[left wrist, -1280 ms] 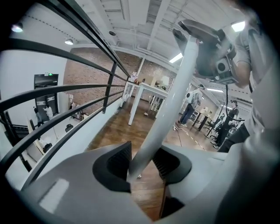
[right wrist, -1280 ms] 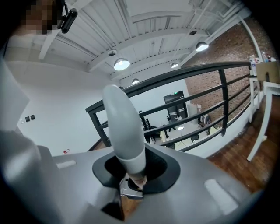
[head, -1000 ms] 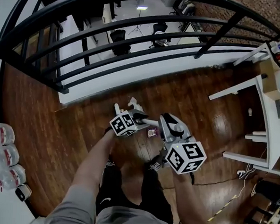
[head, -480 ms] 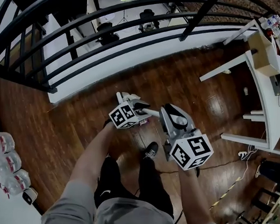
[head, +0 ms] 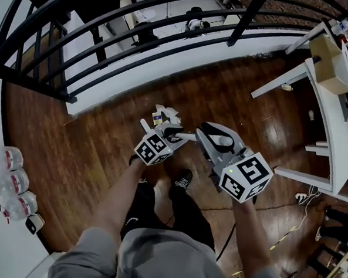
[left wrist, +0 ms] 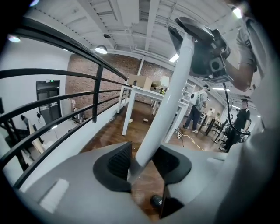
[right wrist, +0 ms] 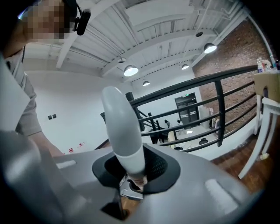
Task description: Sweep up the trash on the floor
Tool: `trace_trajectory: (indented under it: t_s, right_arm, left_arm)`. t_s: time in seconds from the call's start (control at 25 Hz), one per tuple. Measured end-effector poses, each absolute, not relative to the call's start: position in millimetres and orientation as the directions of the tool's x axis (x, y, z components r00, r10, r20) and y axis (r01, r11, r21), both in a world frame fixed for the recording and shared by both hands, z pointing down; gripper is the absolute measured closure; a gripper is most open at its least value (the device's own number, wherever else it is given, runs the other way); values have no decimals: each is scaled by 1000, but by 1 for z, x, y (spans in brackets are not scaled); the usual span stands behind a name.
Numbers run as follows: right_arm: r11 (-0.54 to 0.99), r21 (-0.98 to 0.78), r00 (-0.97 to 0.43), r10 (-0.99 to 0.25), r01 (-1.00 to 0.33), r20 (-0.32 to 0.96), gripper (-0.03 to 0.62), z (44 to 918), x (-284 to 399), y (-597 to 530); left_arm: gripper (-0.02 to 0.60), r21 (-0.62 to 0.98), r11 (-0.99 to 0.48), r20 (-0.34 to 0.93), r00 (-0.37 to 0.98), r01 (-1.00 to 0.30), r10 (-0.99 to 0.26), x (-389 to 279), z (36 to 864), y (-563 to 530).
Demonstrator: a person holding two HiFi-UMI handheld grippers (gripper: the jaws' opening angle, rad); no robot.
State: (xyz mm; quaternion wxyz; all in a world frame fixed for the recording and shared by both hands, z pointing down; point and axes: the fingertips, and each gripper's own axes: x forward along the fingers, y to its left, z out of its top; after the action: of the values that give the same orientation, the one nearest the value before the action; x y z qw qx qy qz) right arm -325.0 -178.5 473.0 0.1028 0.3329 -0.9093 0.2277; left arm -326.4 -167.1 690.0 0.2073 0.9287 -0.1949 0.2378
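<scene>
We are lifting both grippers together, so the handle (head: pixel 187 136) sits higher than a second ago. The left gripper (head: pixel 163 130) jaws are closing on the shaft standing between them. The right gripper (head: pixel 203 134) jaws are gripping its rounded end. The trash (head: pixel 165 114), crumpled paper and a small bottle, is lying just beyond the left gripper, near the floor (head: pixel 91 154) edge under the railing (head: pixel 139 27). We are judging it still unswept, with another stroke coming.

Your floor (head: pixel 91 154) reads dark brown, glossy wood planks; railing (head: pixel 248 19) black, table (head: pixel 333 127) white. Your broom handle (left wrist: pixel 170 100) is pale grey-white, marker cubes (head: pixel 246 176) white with black square patterns, trash (head: pixel 167 113) white.
</scene>
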Motion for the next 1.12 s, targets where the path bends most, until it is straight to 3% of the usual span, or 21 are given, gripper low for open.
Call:
trace_trajectory:
  t_s: [0.44, 0.68, 0.92, 1.12]
  right_arm:
    - [840, -327, -867, -289, -433, 406, 531, 505, -373, -194]
    - [922, -293, -897, -110, -253, 427, 534, 513, -370, -230]
    - [975, -221, -896, 79, -22, 436, 534, 518, -362, -265]
    - [976, -215, -905, 126, 39, 406, 534, 513, -359, -288]
  left_arm:
    - [446, 397, -588, 494, 704, -705, -511, -343, 724, -171]
    - [443, 408, -362, 487, 535, -838, -690, -339, 733, -214]
    - [443, 355, -224, 498, 387, -907, -776, -338, 738, -264]
    - [443, 322, -176, 498, 324, -930, -804, -339, 734, -295]
